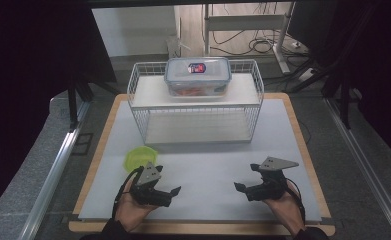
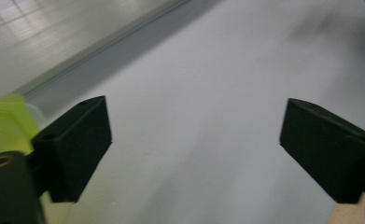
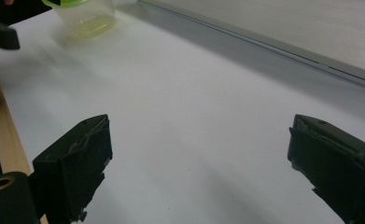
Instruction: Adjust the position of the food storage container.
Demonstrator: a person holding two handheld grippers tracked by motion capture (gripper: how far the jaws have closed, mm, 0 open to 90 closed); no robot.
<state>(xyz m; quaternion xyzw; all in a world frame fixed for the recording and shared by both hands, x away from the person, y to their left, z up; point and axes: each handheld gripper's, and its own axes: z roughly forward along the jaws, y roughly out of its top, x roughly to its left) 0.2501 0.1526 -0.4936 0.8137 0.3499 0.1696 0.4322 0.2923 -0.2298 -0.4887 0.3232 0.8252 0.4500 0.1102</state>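
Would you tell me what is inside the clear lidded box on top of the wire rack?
Through the clear box on the wire rack, something orange shows at the bottom. Its blue-rimmed lid and label cover the rest, so I cannot identify it.

A white wire rack (image 1: 195, 107) stands at the far side of the pale grey tabletop (image 1: 208, 165). On its upper shelf sits a clear plastic box with a blue-rimmed clip lid (image 1: 198, 75), holding something orange.
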